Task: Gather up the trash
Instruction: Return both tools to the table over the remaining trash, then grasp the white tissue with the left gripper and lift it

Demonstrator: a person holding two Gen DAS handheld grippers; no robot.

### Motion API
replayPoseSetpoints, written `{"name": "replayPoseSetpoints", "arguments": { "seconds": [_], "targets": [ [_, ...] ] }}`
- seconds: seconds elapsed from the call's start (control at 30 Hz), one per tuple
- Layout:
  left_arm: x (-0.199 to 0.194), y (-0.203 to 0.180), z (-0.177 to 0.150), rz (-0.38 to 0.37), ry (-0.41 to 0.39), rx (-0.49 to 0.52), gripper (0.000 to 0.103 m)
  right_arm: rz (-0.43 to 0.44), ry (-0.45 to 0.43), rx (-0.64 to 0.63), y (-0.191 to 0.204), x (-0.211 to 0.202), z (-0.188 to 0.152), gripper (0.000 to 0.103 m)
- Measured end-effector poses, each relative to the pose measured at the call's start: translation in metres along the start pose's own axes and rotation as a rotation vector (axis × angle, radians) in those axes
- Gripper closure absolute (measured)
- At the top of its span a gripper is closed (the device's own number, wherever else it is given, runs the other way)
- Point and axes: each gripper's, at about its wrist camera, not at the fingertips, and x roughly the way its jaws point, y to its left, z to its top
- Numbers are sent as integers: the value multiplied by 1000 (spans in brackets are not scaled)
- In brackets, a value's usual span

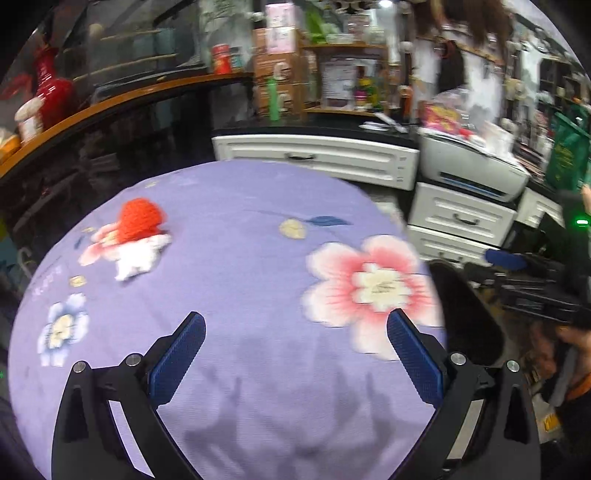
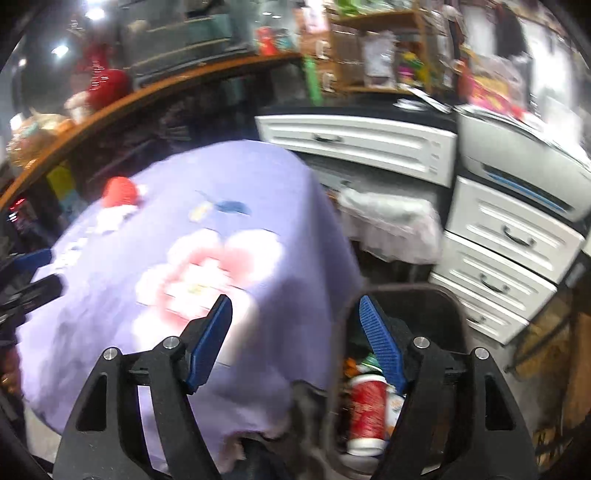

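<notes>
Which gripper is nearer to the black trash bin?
Right. The right gripper hangs at the black trash bin's rim; the left gripper is over the purple tablecloth, beside the bin.

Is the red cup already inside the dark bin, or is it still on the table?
Inside. In the right wrist view the red cup lies in the dark bin among other trash, beside the table.

Cluttered shop corner
White drawers (image 2: 509,236) flank a curved wooden counter (image 1: 110,99); crammed shelves (image 1: 343,74) rise behind; ceiling lights (image 2: 94,13) glare.

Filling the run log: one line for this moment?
left gripper: open, empty, over table | right gripper: open, empty | red cup: in bin
</notes>
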Motion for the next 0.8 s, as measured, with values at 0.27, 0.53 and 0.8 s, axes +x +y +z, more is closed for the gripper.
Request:
{"name": "replayPoseSetpoints", "arguments": {
  "seconds": [0.27,0.53,0.8],
  "targets": [
    [14,103,1,104,67,-148,6,88,-5,-115,72,7,22,31],
    [51,164,16,118,111,-242,6,150,15,-175,120,19,32,31],
    [113,179,49,112,181,-246,9,167,43,-210,138,25,32,31]
  ]
}}
